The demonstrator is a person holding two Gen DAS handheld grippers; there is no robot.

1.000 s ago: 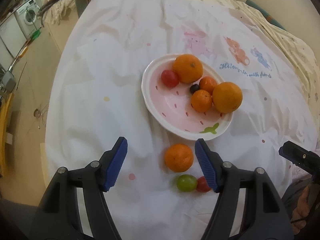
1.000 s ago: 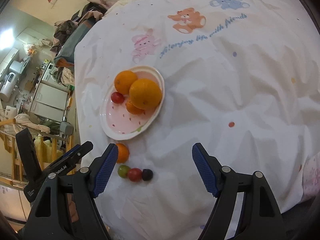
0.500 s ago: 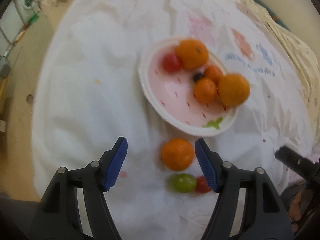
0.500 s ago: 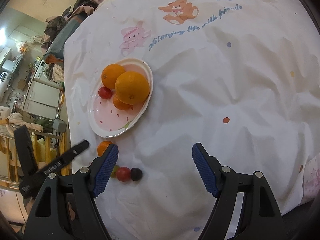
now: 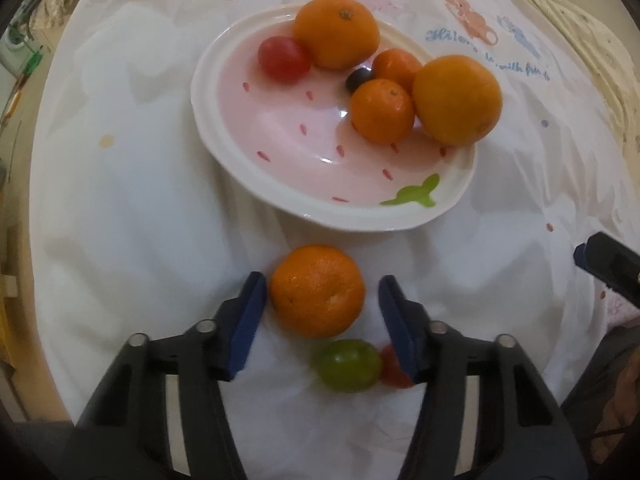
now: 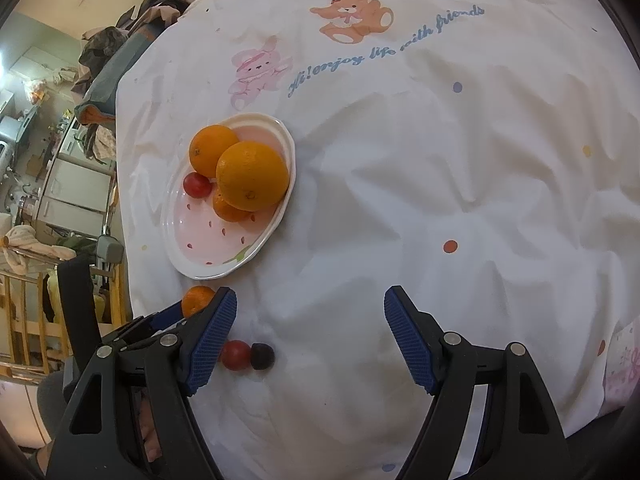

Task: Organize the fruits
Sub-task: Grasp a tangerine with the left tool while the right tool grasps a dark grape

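Note:
A loose mandarin (image 5: 318,290) lies on the white cloth just in front of the pink plate (image 5: 200,92). My left gripper (image 5: 320,280) points down over it, with its jaws closing around the mandarin. The left pad is at its skin and a gap shows on the right. A green grape (image 5: 347,365) and a red cherry tomato (image 5: 390,368) lie just behind it. The plate holds two oranges, two mandarins, a red tomato and a dark grape. My right gripper (image 6: 310,295) hangs open over bare cloth, with a red tomato (image 6: 236,354) and a dark grape (image 6: 262,356) by its left finger.
The white cloth (image 6: 440,160) with printed cartoon animals covers a round table. Its left edge drops to a cluttered room with a wooden rack (image 6: 24,320). Beige bedding (image 5: 580,40) lies at the far right. The right gripper's fingertip (image 5: 604,264) shows at the right edge.
My left gripper has come down closer to the loose mandarin and its jaws have narrowed around it. The right gripper has barely shifted and stays equally wide.

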